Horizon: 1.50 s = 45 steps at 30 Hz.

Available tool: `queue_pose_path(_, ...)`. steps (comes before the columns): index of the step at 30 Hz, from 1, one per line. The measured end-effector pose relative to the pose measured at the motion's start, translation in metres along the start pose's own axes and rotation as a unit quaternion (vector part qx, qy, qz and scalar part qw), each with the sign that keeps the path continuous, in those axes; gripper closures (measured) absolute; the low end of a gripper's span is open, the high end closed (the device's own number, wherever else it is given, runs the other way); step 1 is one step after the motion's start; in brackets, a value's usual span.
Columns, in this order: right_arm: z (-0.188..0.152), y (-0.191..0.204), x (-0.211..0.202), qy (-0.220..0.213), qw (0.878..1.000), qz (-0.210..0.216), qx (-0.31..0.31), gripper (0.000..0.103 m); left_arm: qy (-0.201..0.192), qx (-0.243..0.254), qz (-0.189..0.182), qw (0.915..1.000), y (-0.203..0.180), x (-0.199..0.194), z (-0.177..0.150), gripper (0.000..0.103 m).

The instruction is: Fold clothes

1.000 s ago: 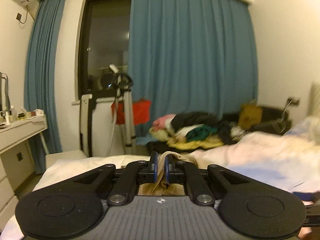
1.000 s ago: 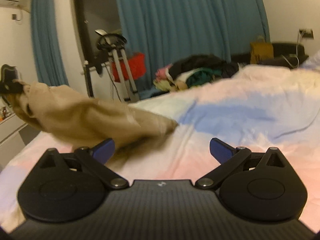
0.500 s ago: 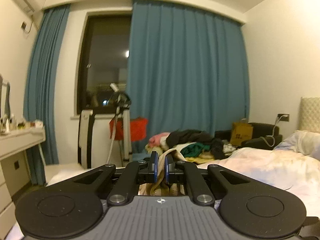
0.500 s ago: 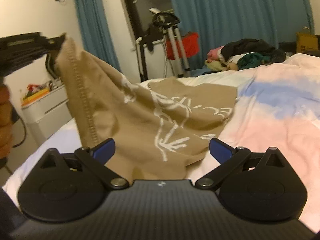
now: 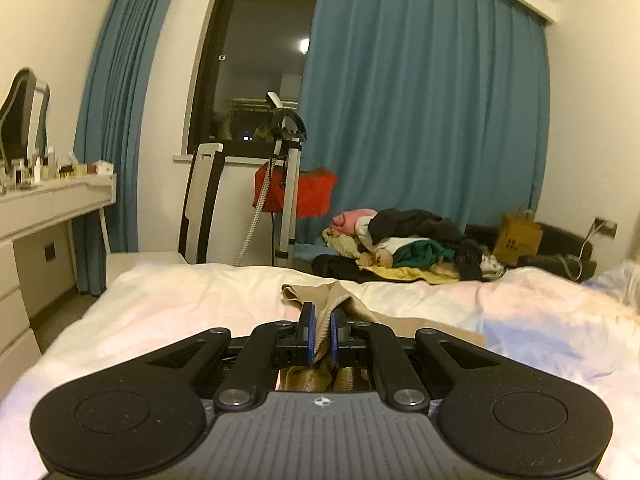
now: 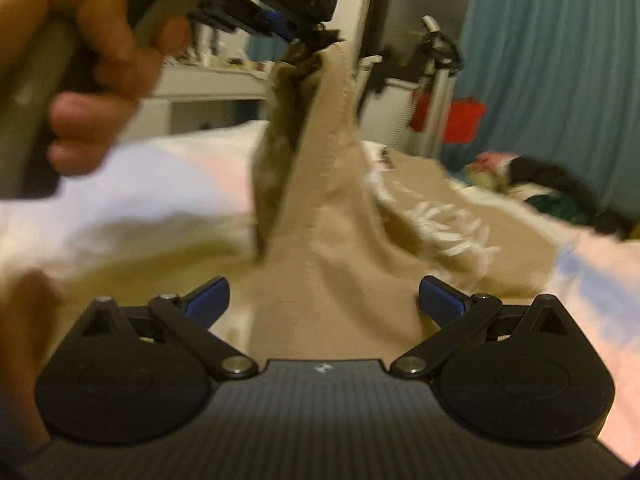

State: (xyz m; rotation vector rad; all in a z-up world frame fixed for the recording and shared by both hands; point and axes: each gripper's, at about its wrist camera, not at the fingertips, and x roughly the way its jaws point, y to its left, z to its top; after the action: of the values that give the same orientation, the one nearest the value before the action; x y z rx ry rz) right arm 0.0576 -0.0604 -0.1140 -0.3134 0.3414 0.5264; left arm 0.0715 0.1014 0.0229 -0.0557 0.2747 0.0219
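Left hand-held gripper [image 5: 322, 330] pinching a tan shirt [image 6: 344, 232] above the bed [image 5: 192, 300], right hand-held gripper [image 6: 323, 295] spread wide around the cloth.

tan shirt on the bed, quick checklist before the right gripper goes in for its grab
1. Left gripper shut on the tan shirt: ok, fabric sits pinched between its blue pads.
2. Right gripper open and ready: ok, jaws stand wide with nothing clamped.
3. Shirt within the right gripper's path: ok, cloth lies between its fingers.
4. Which edge or corner the right gripper faces: cannot tell, the view is blurred and the cloth bunched.
5. Shirt lifted clear of the bed: not ok, most of it lies on the cover.
6. Clothes pile out of the way: ok, it sits beyond the bed.
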Motion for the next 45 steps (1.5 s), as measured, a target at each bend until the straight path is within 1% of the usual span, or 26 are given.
queue_pose_path(1, 0.001, -0.003, -0.001, -0.001, 1.000, -0.022, -0.001, 0.000, 0.001, 0.009, 0.003, 1.0000, -0.003, 0.003, -0.001, 0.095)
queue_pose_path(2, 0.002, -0.011, -0.003, -0.006, 0.999, -0.038, 0.013, 0.000, 0.002, 0.018, 0.006, 0.9998, -0.006, 0.005, -0.002, 0.095)
queue_pose_path(4, 0.005, -0.036, -0.009, -0.007, 0.995, -0.071, 0.067, 0.000, 0.006, 0.028, 0.005, 0.9996, -0.012, 0.007, -0.005, 0.095)
queue_pose_path(6, 0.003, -0.061, -0.017, 0.001, 0.986, -0.103, 0.127, 0.000, 0.010, 0.035, 0.002, 0.9994, -0.019, 0.008, -0.008, 0.095)
queue_pose_path(8, -0.008, -0.094, -0.023, 0.023, 0.969, -0.133, 0.205, 0.000, 0.012, 0.037, -0.007, 0.9992, -0.025, 0.005, -0.011, 0.095)
queue_pose_path(11, -0.028, -0.138, -0.026, 0.068, 0.935, -0.148, 0.313, 0.000, 0.015, 0.036, -0.017, 0.9991, -0.032, -0.003, -0.014, 0.095)
queue_pose_path(13, -0.042, -0.156, -0.031, 0.087, 0.912, -0.139, 0.376, 0.000, 0.019, 0.034, -0.024, 0.9990, -0.034, -0.005, -0.015, 0.095)
queue_pose_path(14, -0.047, -0.159, -0.033, 0.088, 0.903, -0.129, 0.399, 0.000, 0.021, 0.034, -0.027, 0.9988, -0.034, -0.005, -0.016, 0.095)
queue_pose_path(16, -0.053, -0.165, -0.040, 0.076, 0.893, -0.095, 0.434, 0.000, 0.022, 0.030, -0.031, 0.9988, -0.035, -0.005, -0.015, 0.095)
queue_pose_path(18, -0.047, -0.158, -0.040, 0.057, 0.893, -0.029, 0.446, 0.000, 0.023, 0.024, -0.035, 0.9988, -0.034, -0.005, -0.014, 0.095)
queue_pose_path(20, -0.033, -0.142, -0.032, 0.054, 0.901, 0.025, 0.430, 0.000, 0.022, 0.021, -0.040, 0.9987, -0.033, -0.005, -0.014, 0.095)
queue_pose_path(22, -0.019, -0.124, -0.015, 0.070, 0.913, 0.044, 0.399, 0.000, 0.019, 0.021, -0.046, 0.9985, -0.034, -0.007, -0.014, 0.095)
queue_pose_path(23, -0.013, -0.115, -0.010, 0.075, 0.919, 0.040, 0.385, 0.000, 0.015, 0.022, -0.049, 0.9984, -0.034, -0.009, -0.014, 0.095)
queue_pose_path(24, -0.009, -0.109, -0.002, 0.081, 0.922, 0.033, 0.377, 0.000, 0.012, 0.022, -0.053, 0.9983, -0.035, -0.010, -0.014, 0.095)
queue_pose_path(25, -0.009, -0.106, 0.004, 0.090, 0.921, 0.027, 0.377, 0.000, 0.008, 0.023, -0.056, 0.9981, -0.035, -0.012, -0.015, 0.095)
queue_pose_path(27, -0.016, -0.107, 0.008, 0.111, 0.915, 0.013, 0.387, 0.000, -0.003, 0.021, -0.063, 0.9978, -0.036, -0.015, -0.015, 0.095)
queue_pose_path(29, -0.027, -0.110, 0.014, 0.137, 0.912, -0.017, 0.387, 0.000, -0.014, 0.010, -0.068, 0.9975, -0.033, -0.019, -0.012, 0.095)
queue_pose_path(33, -0.042, -0.121, 0.000, 0.139, 0.895, -0.021, 0.424, 0.000, -0.027, -0.011, -0.085, 0.9959, -0.028, -0.026, -0.008, 0.095)
queue_pose_path(34, -0.042, -0.122, -0.004, 0.138, 0.897, -0.024, 0.420, 0.000, -0.029, -0.019, -0.089, 0.9955, -0.026, -0.028, -0.007, 0.095)
queue_pose_path(36, -0.041, -0.119, -0.008, 0.134, 0.904, -0.033, 0.404, 0.000, -0.037, -0.032, -0.093, 0.9944, -0.022, -0.032, -0.005, 0.095)
queue_pose_path(38, -0.038, -0.120, -0.020, 0.122, 0.907, -0.047, 0.400, 0.000, -0.053, -0.049, -0.101, 0.9923, -0.016, -0.038, -0.003, 0.095)
queue_pose_path(40, -0.033, -0.125, -0.032, 0.102, 0.911, -0.069, 0.393, 0.000, -0.071, -0.063, -0.110, 0.9895, -0.010, -0.046, -0.001, 0.095)
queue_pose_path(45, -0.019, -0.137, -0.060, 0.041, 0.923, -0.145, 0.355, 0.000, -0.106, -0.083, -0.146, 0.9800, -0.004, -0.065, 0.003, 0.095)
